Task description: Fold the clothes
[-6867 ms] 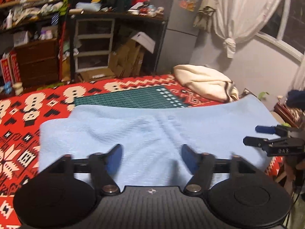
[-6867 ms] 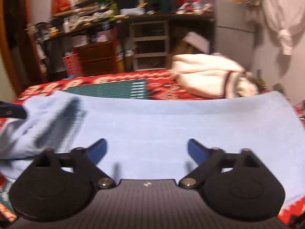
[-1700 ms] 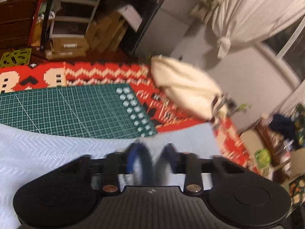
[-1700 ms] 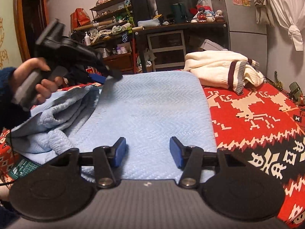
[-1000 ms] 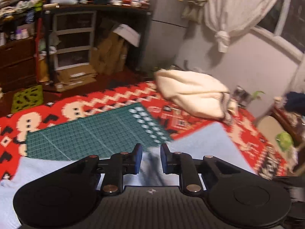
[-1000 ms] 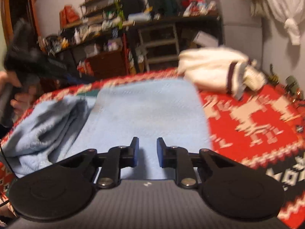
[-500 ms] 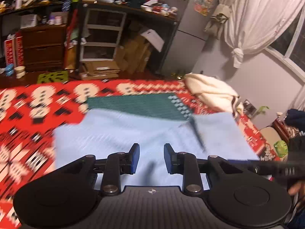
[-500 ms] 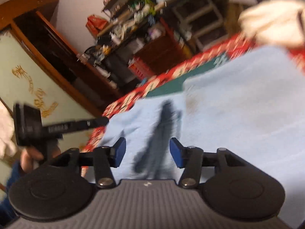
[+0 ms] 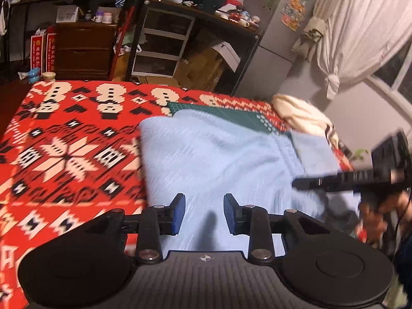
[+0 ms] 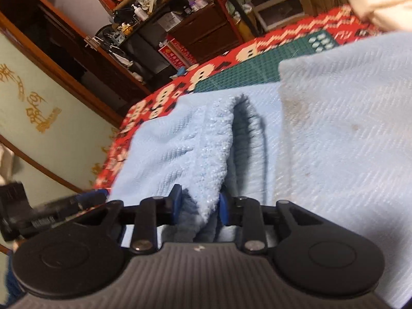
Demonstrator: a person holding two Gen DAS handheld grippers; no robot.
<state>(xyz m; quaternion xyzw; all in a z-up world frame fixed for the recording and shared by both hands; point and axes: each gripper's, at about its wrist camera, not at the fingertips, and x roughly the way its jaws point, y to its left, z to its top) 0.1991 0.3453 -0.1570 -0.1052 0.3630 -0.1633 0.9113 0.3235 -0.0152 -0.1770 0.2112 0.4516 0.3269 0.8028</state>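
Observation:
A light blue knitted cloth (image 9: pixel 219 154) lies partly folded on the red patterned cover (image 9: pixel 64 141). My left gripper (image 9: pixel 204 214) hovers over the cloth's near left edge. Its jaws are opening and nothing is between the blue pads. In the right wrist view my right gripper (image 10: pixel 199 206) is low at a raised fold of the blue cloth (image 10: pixel 211 154). Its jaws are closing, and the fold fills the gap and touches both pads. The right gripper (image 9: pixel 334 180) also shows at the right of the left wrist view, held by a hand. The left gripper (image 10: pixel 51 211) shows at the lower left.
A cream sweater (image 9: pixel 303 118) lies at the cover's far right corner. A green cutting mat (image 9: pixel 231 114) sticks out from under the cloth's far edge. Shelves, drawers and boxes (image 9: pixel 164 43) stand behind the table, and a curtain (image 9: pixel 360 25) hangs at the right.
My left gripper has moved over toward the cloth's left edge and its jaws have spread a little. The right gripper opened, sank onto a raised fold and closed around it.

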